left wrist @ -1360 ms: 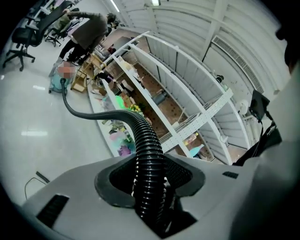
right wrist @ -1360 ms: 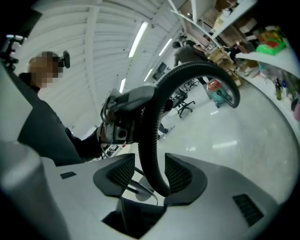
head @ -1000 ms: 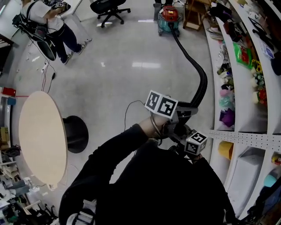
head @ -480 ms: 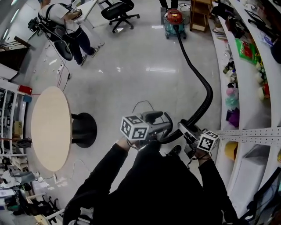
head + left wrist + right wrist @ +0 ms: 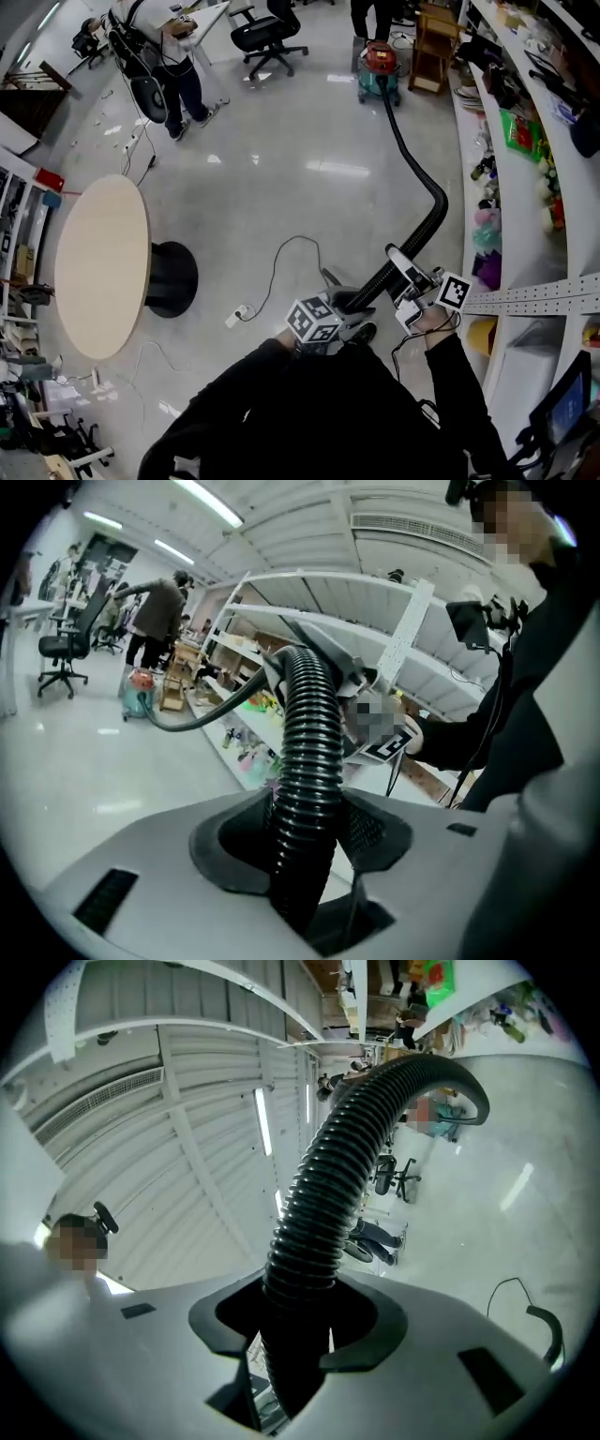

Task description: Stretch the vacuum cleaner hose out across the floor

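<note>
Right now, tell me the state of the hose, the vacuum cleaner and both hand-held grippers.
vacuum cleaner hose: curved, not yet straight, near end lifted.
vacuum cleaner: upright on the floor, hose attached.
left hand-held gripper: jaws just closing, shut on the hose.
right hand-held gripper: jaws just closing, shut on the hose.
black cable: loose on the floor.

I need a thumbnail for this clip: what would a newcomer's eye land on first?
The black ribbed hose, snaking across the glossy floor from the red-and-teal vacuum cleaner at the head view's top down to its bottom centre. There the left gripper and right gripper both clasp it, their jaws having just been closing with the hose between them. The round beige table at left comes next.
</note>
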Available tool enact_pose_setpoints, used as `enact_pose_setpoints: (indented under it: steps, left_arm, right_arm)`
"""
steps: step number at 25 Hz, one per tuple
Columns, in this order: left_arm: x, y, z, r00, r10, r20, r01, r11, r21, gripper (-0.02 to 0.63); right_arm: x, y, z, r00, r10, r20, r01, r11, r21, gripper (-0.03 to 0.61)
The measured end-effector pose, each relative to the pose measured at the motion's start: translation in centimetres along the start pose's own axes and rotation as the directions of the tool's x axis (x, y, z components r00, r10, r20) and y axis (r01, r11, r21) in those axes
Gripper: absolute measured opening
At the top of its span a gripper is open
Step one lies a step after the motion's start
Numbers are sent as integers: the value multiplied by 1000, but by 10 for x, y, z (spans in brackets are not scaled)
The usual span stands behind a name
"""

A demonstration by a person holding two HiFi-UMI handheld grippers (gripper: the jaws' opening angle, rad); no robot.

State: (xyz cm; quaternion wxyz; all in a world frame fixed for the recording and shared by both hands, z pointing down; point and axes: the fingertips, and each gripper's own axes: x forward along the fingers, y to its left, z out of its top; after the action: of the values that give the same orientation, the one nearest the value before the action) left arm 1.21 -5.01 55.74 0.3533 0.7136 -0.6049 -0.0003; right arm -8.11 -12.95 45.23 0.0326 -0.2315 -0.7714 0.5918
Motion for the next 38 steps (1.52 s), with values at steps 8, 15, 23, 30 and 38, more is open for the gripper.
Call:
enact_pose_setpoints:
  steps: [8,15,23,30,38]
  left_arm:
    - [-52,-1,-44,998,4,-56,-3,1000,19,179]
    - [-94,16,-70,997,-36,-69,24,986,-168,179]
    - [-108,-40,-6,972,-228,64,234,884,-406,183]
    - [-83,-124,20,941,-280,189,338,779,-527,183]
    - [-82,-133,-56,996,83,-22,-85,989,-118,264]
  right_arm:
    - [-10,-59,-71,931,-324,168,308,944,116,314]
    - [-63,-28,-197,871,-468,148,462,884,75,313]
    - [-63,-2,-339,796,-532,-290,315,772,-552,313]
    - [-81,46,-353,849,-438,-297,150,737,-659,169]
    - [-172,53,-330,928,-308,-209,214,901,-377,161]
